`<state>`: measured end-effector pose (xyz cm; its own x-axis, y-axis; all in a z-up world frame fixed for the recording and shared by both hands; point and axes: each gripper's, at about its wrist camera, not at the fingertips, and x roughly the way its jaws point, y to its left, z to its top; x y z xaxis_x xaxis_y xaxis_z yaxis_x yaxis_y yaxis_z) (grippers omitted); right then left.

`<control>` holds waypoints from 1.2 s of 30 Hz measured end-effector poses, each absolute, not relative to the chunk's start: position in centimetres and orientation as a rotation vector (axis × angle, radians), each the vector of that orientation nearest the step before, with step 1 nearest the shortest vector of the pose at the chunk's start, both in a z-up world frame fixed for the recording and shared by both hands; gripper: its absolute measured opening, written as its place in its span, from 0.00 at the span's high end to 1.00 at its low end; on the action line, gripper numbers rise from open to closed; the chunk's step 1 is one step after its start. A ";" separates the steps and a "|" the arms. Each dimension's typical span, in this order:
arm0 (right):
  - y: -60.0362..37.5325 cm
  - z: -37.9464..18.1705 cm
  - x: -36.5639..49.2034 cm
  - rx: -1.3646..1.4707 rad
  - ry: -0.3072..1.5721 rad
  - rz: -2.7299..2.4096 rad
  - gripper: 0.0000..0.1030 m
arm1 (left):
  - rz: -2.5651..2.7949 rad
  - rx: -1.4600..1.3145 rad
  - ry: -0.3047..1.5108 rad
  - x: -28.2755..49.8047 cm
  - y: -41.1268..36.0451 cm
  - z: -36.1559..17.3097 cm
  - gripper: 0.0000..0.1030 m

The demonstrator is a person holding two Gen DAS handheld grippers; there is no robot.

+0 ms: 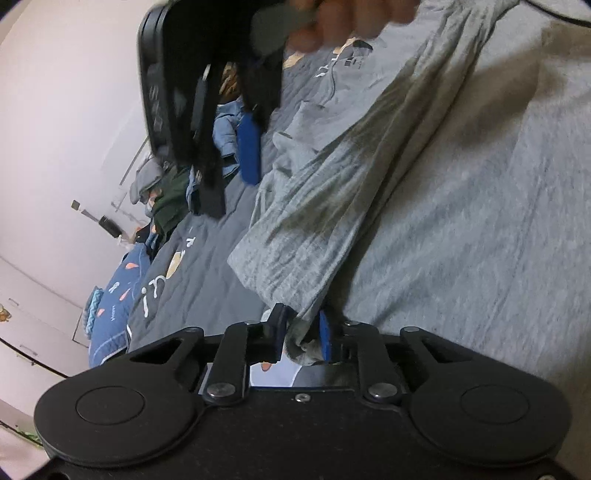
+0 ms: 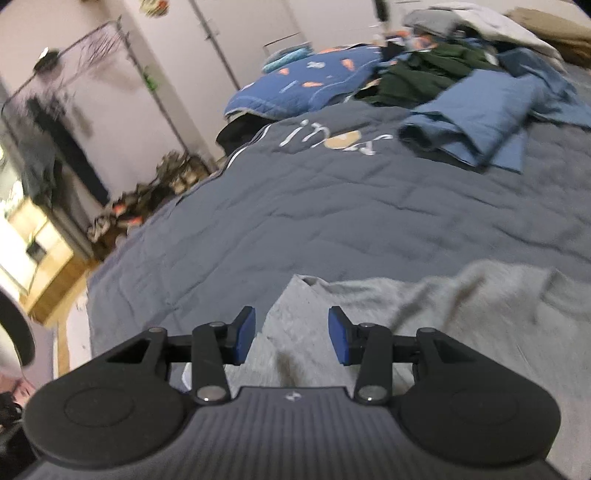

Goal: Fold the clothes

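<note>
on the bed, over the dark grey quilt (image 2: 332, 206), the left gripper (image 1: 303, 334) has its blue pads closed on a bunched edge of a light grey garment (image 1: 461, 221), a small wad of cloth pinched between them. from that pinch a long narrow part, which looks like a sleeve (image 1: 314, 206), runs away across the quilt, while the broad body of the garment spreads to the right of it. the right gripper (image 2: 291, 338) hangs just above the same grey cloth with its pads well apart and nothing between them; in the left view it shows from the outside, held in the person's hand (image 1: 354, 22) above the far end of the sleeve. judging by this, a sleeve or side edge is being carried over the body. to do that well, i would keep the pinch firm and the edge taut, lift only enough to clear the cloth beneath, and lay the part flat and parallel to the side before letting go; the free gripper could pin or smooth the body so it doesn't drag. the garment looks soft, thin and heavily creased, so it may slump and wrinkle. behind it a heap of blue and dark green clothes (image 2: 472, 92) lies further up the bed.
</note>
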<state>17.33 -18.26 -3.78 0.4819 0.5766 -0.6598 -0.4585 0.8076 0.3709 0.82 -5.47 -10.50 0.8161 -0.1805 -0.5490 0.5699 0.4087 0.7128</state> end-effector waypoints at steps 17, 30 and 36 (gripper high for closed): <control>-15.5 -7.1 22.2 0.238 0.968 0.541 1.00 | -0.558 1.005 0.446 1.1 -4.4 -10.2 0.95; -13.9 -5.5 23.3 0.076 0.929 0.659 0.64 | -0.573 0.991 0.464 0.9 -4.1 -10.1 0.95; -12.6 -6.7 23.8 0.011 0.992 0.653 0.62 | -0.570 0.990 0.466 1.1 -4.1 -10.1 0.95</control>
<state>23.77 -12.60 -6.73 0.3743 0.5148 -0.7713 -0.5049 0.8108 0.2961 1.09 -4.14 -10.07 0.7615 -0.2329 -0.6048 0.6390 0.4259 0.6406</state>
